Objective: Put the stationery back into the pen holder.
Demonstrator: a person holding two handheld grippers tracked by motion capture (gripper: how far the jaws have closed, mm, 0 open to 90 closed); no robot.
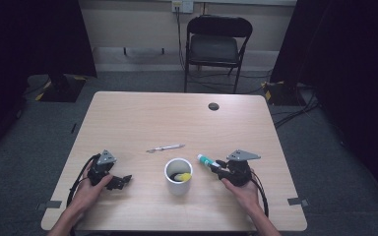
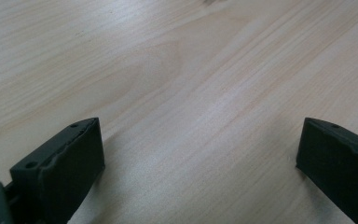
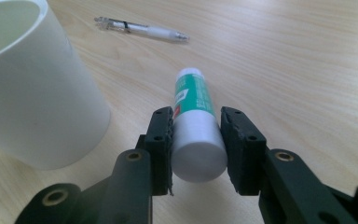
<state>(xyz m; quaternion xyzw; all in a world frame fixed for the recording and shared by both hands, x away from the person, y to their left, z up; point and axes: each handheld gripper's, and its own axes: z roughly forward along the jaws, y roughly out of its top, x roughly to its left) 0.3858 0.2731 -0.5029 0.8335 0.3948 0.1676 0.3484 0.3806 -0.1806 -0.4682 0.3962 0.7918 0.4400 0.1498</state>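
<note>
Right tongs (image 3: 196,140) clamped, left tongs (image 2: 200,158) gaping (both low).

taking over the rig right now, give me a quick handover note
Right tongs: shut on the glue stick, held low just right of the white cup.
Left tongs: open, holding nothing, over bare table left of the cup.
Done, by the look of it: a yellow item lies in the cup.
Left, probably: glue stick into the cup, then the pen lying beyond it.

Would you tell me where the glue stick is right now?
The glue stick is clamped in the right hand-held gripper, just right of the white cup in the high view.
</note>
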